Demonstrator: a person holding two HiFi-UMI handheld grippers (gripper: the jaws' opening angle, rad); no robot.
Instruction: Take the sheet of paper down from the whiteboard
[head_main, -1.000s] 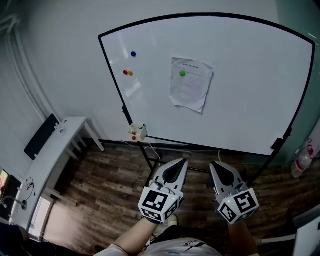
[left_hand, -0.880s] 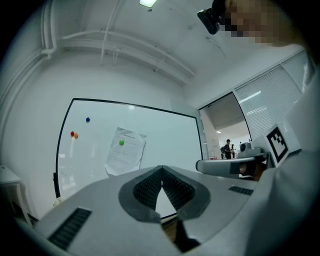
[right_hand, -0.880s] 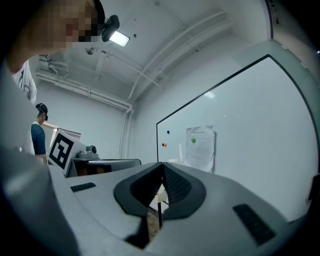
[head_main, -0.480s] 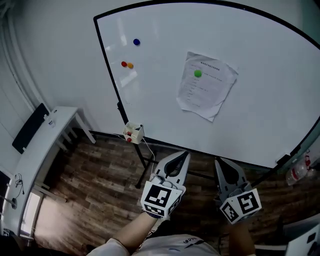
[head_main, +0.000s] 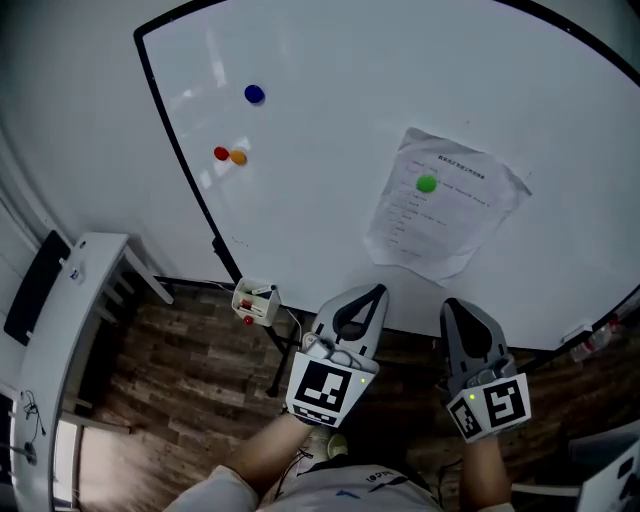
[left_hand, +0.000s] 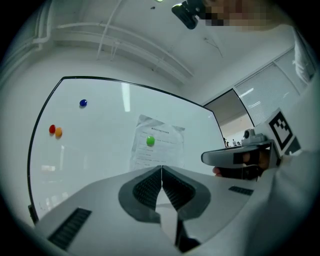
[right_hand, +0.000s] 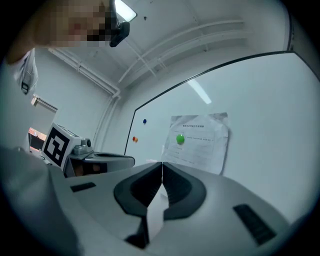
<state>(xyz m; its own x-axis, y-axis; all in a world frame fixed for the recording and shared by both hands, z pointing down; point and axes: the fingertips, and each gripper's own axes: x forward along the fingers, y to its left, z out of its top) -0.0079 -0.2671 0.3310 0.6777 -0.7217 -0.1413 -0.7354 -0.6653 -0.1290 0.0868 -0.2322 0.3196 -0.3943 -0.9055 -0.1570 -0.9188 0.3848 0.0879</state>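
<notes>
A creased printed sheet of paper hangs on the whiteboard, pinned near its top by a green round magnet. The same paper and green magnet show in the left gripper view, and the paper with its magnet in the right gripper view. My left gripper and right gripper are side by side below the sheet, short of the board, touching nothing. Both are shut and empty: left gripper, right gripper.
A blue magnet, a red magnet and an orange magnet sit on the board's left part. A small box with markers hangs at the board's lower left edge. A white desk stands at left on the wood floor.
Both grippers and the head have moved toward the whiteboard; the paper now looks larger and sits just above the grippers. Both stay shut.
</notes>
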